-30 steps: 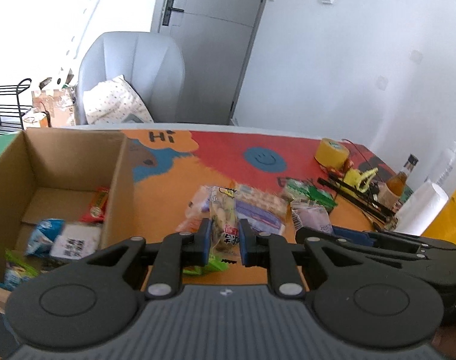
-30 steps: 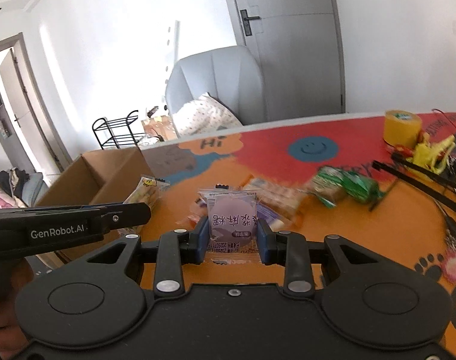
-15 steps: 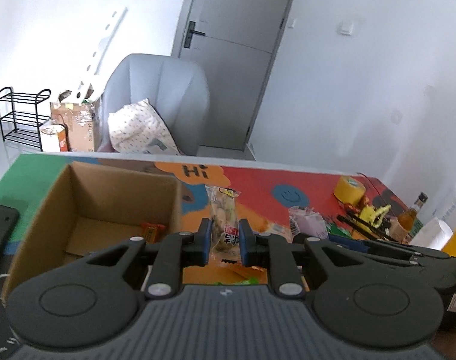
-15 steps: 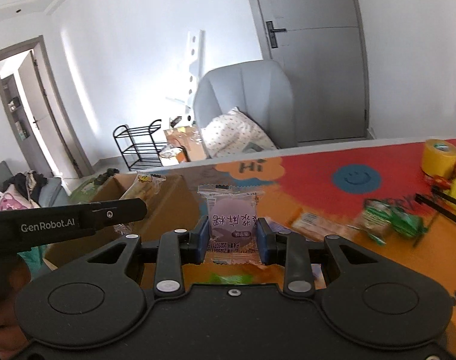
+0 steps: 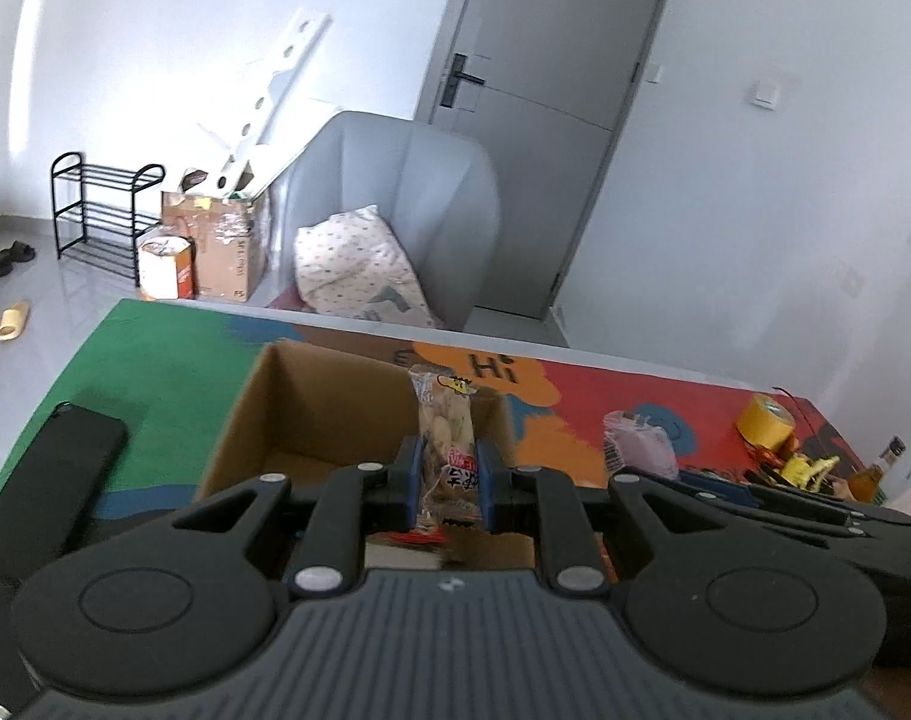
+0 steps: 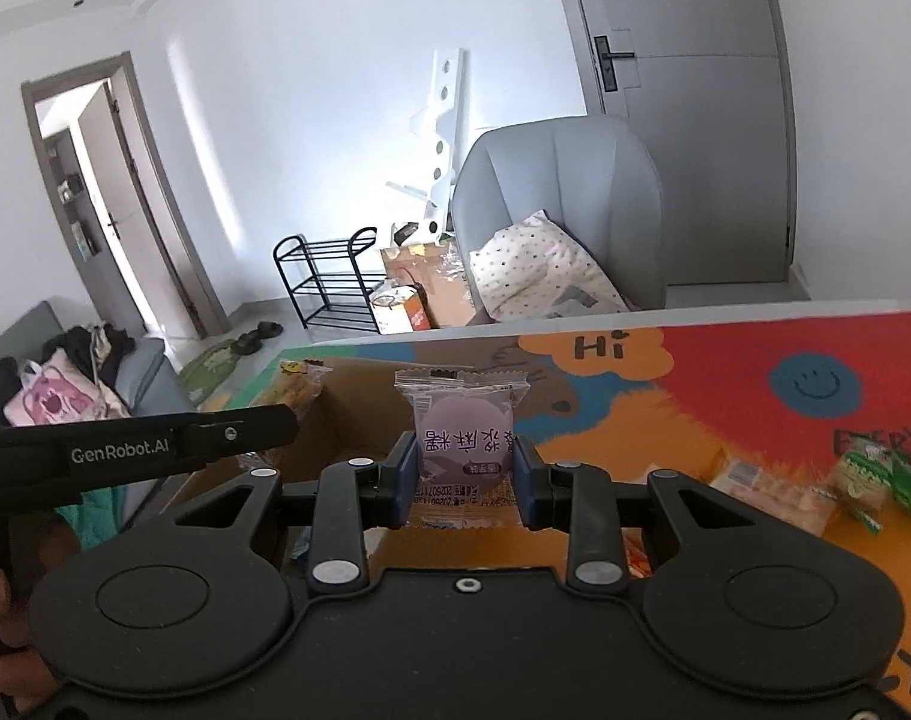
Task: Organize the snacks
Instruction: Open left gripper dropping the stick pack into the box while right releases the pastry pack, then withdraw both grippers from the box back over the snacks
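Left wrist view: left gripper pinches a tall clear snack packet, long axis upright, hanging over the open cardboard box.
Right wrist view: right gripper clamps a purple wrapped cake, upright, over the box's near right edge.
Box position: directly ahead of and below both sets of jaws, on the colourful mat.
Nearer hand: the left, judging by how far its packet sits over the box interior.
Next move: likely lower and release, left first.
Loose snacks: green packets lie well apart to the right.
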Demonstrator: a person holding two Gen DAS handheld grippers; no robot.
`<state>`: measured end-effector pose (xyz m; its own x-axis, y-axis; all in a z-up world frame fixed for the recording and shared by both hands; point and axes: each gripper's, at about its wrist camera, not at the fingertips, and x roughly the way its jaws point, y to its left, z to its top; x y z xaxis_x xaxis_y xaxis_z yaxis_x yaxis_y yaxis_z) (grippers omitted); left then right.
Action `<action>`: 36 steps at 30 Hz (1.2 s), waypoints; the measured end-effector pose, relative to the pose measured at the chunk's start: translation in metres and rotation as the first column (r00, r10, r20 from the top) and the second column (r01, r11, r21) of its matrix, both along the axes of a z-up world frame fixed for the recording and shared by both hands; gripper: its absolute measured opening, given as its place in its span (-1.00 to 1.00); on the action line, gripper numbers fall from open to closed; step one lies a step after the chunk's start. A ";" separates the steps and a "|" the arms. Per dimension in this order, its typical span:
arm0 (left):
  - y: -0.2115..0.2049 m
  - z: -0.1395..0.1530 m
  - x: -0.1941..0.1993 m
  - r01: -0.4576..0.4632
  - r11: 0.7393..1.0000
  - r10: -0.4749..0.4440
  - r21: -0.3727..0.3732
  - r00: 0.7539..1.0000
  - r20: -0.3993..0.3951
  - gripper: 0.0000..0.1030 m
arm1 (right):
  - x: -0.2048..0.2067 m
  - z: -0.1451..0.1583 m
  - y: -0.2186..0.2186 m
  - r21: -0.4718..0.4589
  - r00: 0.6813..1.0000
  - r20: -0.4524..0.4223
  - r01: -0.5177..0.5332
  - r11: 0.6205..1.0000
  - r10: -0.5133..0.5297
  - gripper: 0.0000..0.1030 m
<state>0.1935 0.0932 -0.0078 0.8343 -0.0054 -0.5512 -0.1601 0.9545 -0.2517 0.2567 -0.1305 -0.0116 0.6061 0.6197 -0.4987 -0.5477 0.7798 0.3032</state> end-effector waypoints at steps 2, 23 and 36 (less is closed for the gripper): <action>0.008 -0.002 0.002 -0.017 1.000 0.017 -0.005 1.000 -0.008 -0.63 | 0.000 0.001 0.006 0.000 1.000 -0.005 -0.009 1.000 0.009 -0.40; 0.038 -0.004 -0.008 -0.121 0.993 0.121 0.008 0.991 -0.050 0.68 | -0.003 0.008 0.032 -0.023 1.000 0.000 -0.020 1.000 0.020 0.49; -0.008 -0.005 -0.011 -0.059 0.998 0.059 -0.008 0.996 -0.065 0.92 | -0.011 0.000 -0.035 0.007 0.995 -0.011 0.094 0.996 -0.094 0.99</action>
<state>0.1823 0.0856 -0.0125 0.7958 0.0370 -0.6044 -0.2323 0.9404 -0.2482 0.2460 -0.1651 -0.0111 0.6567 0.5638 -0.5010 -0.4686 0.8255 0.3148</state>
